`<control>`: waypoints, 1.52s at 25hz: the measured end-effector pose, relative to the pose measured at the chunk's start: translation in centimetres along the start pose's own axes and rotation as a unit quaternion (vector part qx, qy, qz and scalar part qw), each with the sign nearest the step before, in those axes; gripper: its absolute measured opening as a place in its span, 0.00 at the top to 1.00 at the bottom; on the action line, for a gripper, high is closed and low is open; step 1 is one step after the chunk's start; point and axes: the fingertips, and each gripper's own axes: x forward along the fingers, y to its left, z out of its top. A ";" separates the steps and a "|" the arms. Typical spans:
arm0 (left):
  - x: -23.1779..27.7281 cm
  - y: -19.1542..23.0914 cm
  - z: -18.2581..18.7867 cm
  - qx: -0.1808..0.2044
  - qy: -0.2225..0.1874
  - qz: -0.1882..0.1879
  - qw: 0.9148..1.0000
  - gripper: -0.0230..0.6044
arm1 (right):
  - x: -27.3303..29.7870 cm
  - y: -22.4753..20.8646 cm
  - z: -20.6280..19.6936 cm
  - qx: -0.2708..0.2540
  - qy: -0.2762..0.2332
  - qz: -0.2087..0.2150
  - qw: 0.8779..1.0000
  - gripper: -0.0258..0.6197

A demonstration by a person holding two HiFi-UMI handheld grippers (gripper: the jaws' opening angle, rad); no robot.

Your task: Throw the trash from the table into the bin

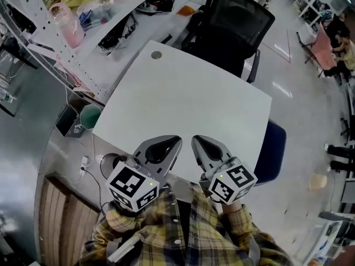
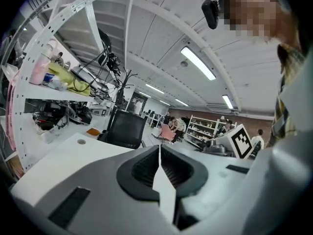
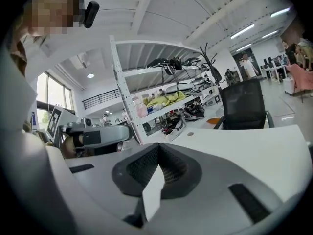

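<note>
- Tabletop [image 1: 183,93]: white, with rounded corners, filling the middle of the head view. A small grey round cap [image 1: 156,55] sits in it near the far left corner.
- Green-topped container [image 1: 90,115]: round, on the floor just beside the tabletop's left edge, next to a dark box [image 1: 67,121]. It is possibly the bin, though it shows too small to be sure.
- Left gripper [image 1: 173,143]: held over the near edge of the tabletop, pointing across it. In the left gripper view [image 2: 160,148] its jaws are pressed together with nothing between them.
- Right gripper [image 1: 198,142]: just beside the left one and roughly parallel to it. In the right gripper view [image 3: 157,148] its jaws likewise meet pad to pad and pinch nothing.
- Marker cubes [image 1: 132,187]: one at the rear of each gripper, close to the person's chest.
- Plaid sleeves [image 1: 166,237]: yellow and dark check, at the bottom of the head view.
- Office chair [image 1: 236,24]: black mesh back, at the far edge of the tabletop.
- Shelf rack [image 1: 50,35]: white perforated uprights, left of the tabletop, bearing a pink bottle [image 1: 69,25] and cables.
- Blue seat [image 1: 274,151]: partly tucked under the tabletop's right edge.
</note>
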 end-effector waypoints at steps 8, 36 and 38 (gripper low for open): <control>0.9 -0.2 1.1 0.007 0.015 -0.048 0.999 0.93 | -0.7 0.2 1.8 0.004 -0.031 -0.039 0.999 0.96; 0.3 -1.0 1.9 0.014 0.012 -0.078 0.997 0.93 | -1.1 1.6 2.4 -0.022 -0.026 -0.050 0.998 0.96; 0.3 -1.0 1.9 0.014 0.012 -0.078 0.997 0.93 | -1.2 1.6 2.4 -0.023 -0.025 -0.050 0.998 0.96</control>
